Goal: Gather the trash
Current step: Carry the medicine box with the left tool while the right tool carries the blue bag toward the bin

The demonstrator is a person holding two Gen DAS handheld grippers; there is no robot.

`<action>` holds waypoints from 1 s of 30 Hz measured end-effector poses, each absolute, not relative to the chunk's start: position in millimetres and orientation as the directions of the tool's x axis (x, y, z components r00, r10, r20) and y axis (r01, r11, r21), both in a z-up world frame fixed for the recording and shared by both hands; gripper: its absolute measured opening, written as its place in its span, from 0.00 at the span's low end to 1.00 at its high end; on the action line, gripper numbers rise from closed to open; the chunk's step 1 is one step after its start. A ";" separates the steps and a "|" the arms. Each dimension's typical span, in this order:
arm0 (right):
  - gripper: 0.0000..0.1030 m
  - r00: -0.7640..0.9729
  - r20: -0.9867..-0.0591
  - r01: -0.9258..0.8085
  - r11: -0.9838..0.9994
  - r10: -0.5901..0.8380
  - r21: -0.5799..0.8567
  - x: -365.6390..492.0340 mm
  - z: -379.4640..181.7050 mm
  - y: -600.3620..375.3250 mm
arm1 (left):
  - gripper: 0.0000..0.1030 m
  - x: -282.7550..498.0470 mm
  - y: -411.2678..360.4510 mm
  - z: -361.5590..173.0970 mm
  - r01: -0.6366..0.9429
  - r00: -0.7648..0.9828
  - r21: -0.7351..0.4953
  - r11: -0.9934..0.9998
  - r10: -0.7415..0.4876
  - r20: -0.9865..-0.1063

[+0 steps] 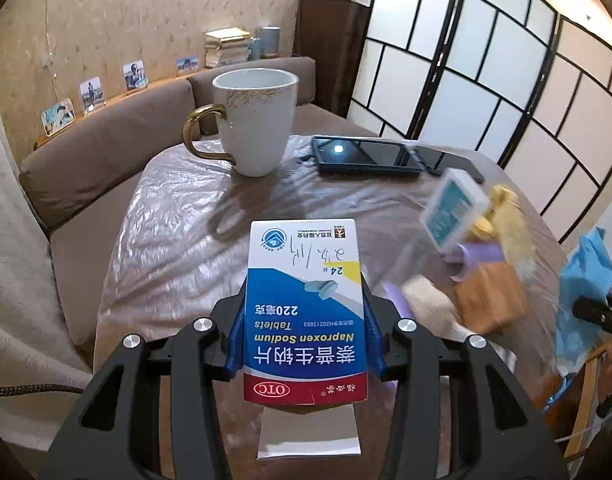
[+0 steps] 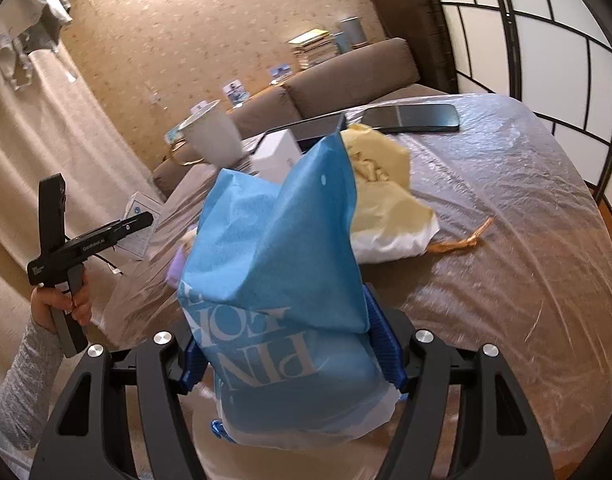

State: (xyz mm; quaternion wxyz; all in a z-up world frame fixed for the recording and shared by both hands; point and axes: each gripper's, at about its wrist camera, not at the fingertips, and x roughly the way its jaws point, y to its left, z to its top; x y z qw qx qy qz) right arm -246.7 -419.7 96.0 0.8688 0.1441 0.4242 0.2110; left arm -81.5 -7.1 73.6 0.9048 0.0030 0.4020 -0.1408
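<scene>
Clamped between my left gripper (image 1: 304, 334)'s jaws, the medicine box (image 1: 304, 312) hangs above the film-covered surface (image 1: 178, 216). Beyond the box stands the white mug (image 1: 254, 120), with a dark tablet (image 1: 363, 154) to its right and the brown sofa (image 1: 106, 152) behind it against the papered wall. My right gripper (image 2: 294, 354) has its jaws closed on the blue bag (image 2: 282, 264); right of the mug lie a yellow wrapper (image 2: 385, 200) and a phone (image 2: 413, 118).

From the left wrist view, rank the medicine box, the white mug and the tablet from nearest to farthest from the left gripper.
1. Medicine box: clamped in the left gripper.
2. White mug: mid-table, ahead and slightly left.
3. Tablet: far side, right of the mug, a little farther away.
</scene>
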 end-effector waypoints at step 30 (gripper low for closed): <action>0.64 0.330 -0.788 -0.361 0.841 0.519 0.402 -358.6 43.8 -370.3 | 0.46 -235.8 -91.2 11.2 0.455 0.511 -0.042 0.890 -0.299 -0.806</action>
